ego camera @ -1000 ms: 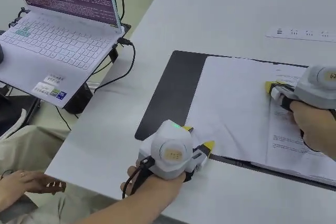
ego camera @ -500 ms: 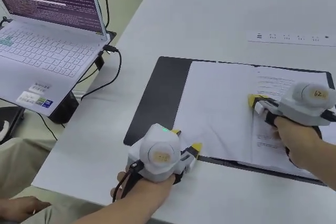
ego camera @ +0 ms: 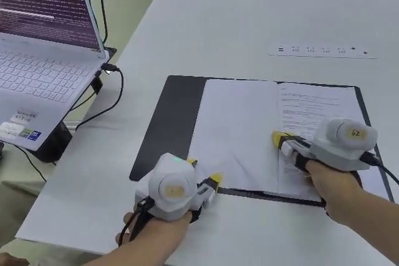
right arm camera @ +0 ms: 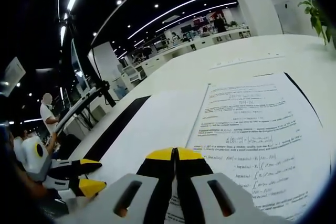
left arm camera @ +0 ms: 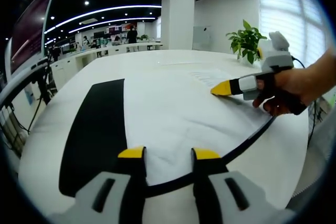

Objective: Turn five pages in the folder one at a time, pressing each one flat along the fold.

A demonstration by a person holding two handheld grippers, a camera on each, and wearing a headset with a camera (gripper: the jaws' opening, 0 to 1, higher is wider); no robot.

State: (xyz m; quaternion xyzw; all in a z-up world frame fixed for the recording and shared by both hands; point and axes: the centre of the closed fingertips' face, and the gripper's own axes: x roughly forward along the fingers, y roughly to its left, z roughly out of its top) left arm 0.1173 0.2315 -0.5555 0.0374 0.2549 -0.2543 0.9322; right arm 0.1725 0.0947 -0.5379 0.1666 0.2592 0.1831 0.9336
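Observation:
An open folder lies on the white table, its black inner cover [ego camera: 168, 123] to the left, a turned blank page [ego camera: 240, 129] in the middle and a printed page [ego camera: 318, 104] on the right. My right gripper [ego camera: 278, 138] is shut, its yellow tips resting on the fold between the two pages. From the right gripper view [right arm camera: 175, 155] the closed jaws point along the printed page [right arm camera: 257, 114]. My left gripper [ego camera: 202, 171] is open at the folder's near edge, and the blank page's front edge [left arm camera: 168, 108] lies between its jaws [left arm camera: 169, 154].
A laptop [ego camera: 37, 73] stands on a stand off the table's left side, and its cable [ego camera: 109, 101] hangs beside the table edge. A white power strip [ego camera: 321, 50] lies beyond the folder. A potted plant [left arm camera: 247, 38] stands far off.
The head camera has swung, shifting everything left. My right gripper has slid along the fold toward the near edge. The left gripper keeps its place at the folder's front edge.

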